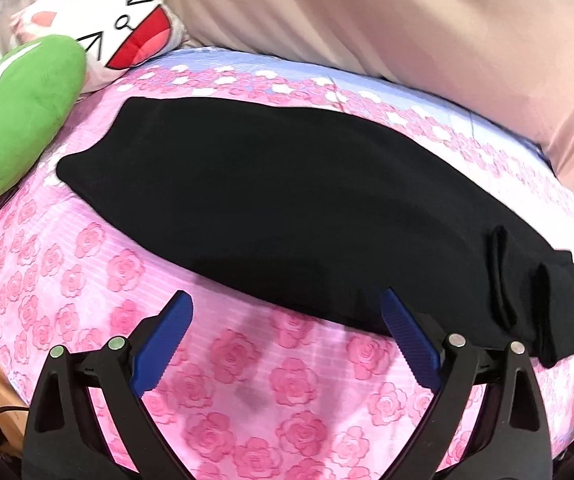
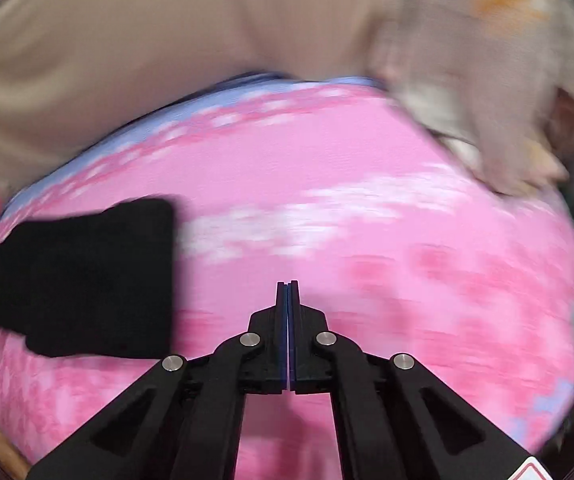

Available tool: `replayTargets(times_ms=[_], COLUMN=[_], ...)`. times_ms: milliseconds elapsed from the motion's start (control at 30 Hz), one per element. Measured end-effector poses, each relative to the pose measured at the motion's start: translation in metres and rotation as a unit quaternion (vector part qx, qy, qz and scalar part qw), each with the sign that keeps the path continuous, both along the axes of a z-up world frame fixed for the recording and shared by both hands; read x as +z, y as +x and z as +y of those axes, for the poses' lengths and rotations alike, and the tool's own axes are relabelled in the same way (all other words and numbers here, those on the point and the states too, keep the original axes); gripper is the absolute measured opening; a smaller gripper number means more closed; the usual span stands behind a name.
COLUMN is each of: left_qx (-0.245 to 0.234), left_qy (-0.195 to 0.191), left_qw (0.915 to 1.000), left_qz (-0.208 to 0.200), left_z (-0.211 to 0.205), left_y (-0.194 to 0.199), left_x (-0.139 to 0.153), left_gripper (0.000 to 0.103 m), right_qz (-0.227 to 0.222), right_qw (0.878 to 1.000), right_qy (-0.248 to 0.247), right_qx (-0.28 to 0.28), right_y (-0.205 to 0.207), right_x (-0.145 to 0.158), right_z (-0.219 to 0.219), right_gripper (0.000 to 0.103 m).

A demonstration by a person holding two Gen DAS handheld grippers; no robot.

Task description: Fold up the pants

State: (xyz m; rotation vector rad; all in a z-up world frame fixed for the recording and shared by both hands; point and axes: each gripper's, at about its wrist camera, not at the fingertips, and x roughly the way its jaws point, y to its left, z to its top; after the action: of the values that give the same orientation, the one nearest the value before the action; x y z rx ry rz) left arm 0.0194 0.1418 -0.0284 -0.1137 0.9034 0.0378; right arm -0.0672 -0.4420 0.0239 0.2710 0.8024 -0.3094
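Observation:
The black pants (image 1: 287, 208) lie folded lengthwise in a long strip across the pink rose-patterned bed sheet (image 1: 247, 392). Their bunched end sits at the right in the left wrist view. My left gripper (image 1: 287, 320) hovers open at the near edge of the pants, its blue pads (image 1: 167, 340) spread wide with nothing between them. In the blurred right wrist view one squared end of the pants (image 2: 87, 280) lies at the left. My right gripper (image 2: 287, 292) is shut with nothing in it, over bare sheet (image 2: 367, 200) to the right of that end.
A green plush cushion (image 1: 23, 120) and a white cat-face pillow (image 1: 127, 28) lie at the far left of the bed. A beige blanket (image 1: 407, 24) is heaped along the far side. A crumpled pale cloth (image 2: 487, 100) lies at the far right.

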Motion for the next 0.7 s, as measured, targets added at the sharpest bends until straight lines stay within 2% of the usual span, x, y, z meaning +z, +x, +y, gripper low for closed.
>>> replayTargets(times_ms=[33,67,100,133,200,267,300,333,367,400,433,467,500,567,633,667,700], left_qx=[-0.006,-0.011,-0.018,-0.026,-0.046,-0.060,-0.067,-0.071,-0.073,-0.076,-0.077,-0.075,-0.071,-0.064,-0.056,-0.052,-0.047], left_qy=[0.005,0.008,0.007,0.001,-0.007,-0.005,-0.002,-0.001,0.001,0.003,0.005,0.006,0.007,0.005,-0.002,-0.006,-0.011], left_qw=[1.0000,0.9999,0.9998,0.9996,0.9989,0.9981,0.9977,0.9974,0.9973,0.9971,0.9970,0.9971,0.9974,0.9978,0.9983,0.9985,0.9987], left_qz=[0.000,0.000,0.001,0.002,-0.001,-0.006,-0.008,-0.009,-0.009,-0.008,-0.008,-0.009,-0.012,-0.016,-0.019,-0.018,-0.017], left_z=[-0.007,-0.013,-0.021,-0.029,-0.044,-0.053,-0.056,-0.057,-0.056,-0.054,-0.051,-0.047,-0.040,-0.028,-0.019,-0.015,-0.009], left_y=[0.001,0.002,0.004,0.005,0.004,0.000,-0.002,-0.005,-0.006,-0.008,-0.009,-0.010,-0.010,-0.008,-0.006,-0.004,0.000], left_x=[-0.001,-0.002,-0.001,0.000,0.004,0.007,0.009,0.009,0.009,0.009,0.009,0.009,0.009,0.009,0.009,0.009,0.008], left_gripper=[0.093,0.093,0.093,0.093,0.093,0.093,0.094,0.094,0.094,0.094,0.094,0.094,0.094,0.094,0.095,0.095,0.095], right_qz=[-0.016,-0.039,-0.053,-0.066,-0.083,-0.062,-0.053,-0.040,-0.032,-0.018,-0.002,0.011,0.003,-0.031,-0.071,-0.083,-0.085], right_qw=[1.000,0.999,0.997,0.993,0.978,0.954,0.945,0.933,0.926,0.921,0.923,0.930,0.938,0.944,0.943,0.939,0.929], right_qy=[-0.003,-0.003,0.000,0.008,-0.004,-0.038,-0.055,-0.092,-0.121,-0.143,-0.140,-0.114,-0.063,-0.034,0.001,0.023,0.048], right_qx=[-0.001,0.020,0.048,0.095,0.190,0.290,0.317,0.347,0.355,0.361,0.359,0.350,0.342,0.326,0.324,0.333,0.357], right_y=[-0.010,-0.017,-0.020,-0.020,-0.018,-0.006,-0.002,0.006,0.011,0.020,0.032,0.044,0.054,0.064,0.075,0.080,0.092], right_x=[0.009,0.019,0.028,0.036,0.047,0.042,0.038,0.027,0.019,0.009,0.003,0.001,0.010,0.039,0.069,0.079,0.083], right_z=[-0.001,0.009,0.024,0.050,0.110,0.180,0.202,0.233,0.249,0.262,0.264,0.259,0.248,0.240,0.243,0.248,0.259], right_gripper=[0.012,0.014,0.037,0.065,0.074,0.074,0.074,0.074,0.072,0.048,0.011,0.007,0.007,0.007,0.008,0.008,0.009])
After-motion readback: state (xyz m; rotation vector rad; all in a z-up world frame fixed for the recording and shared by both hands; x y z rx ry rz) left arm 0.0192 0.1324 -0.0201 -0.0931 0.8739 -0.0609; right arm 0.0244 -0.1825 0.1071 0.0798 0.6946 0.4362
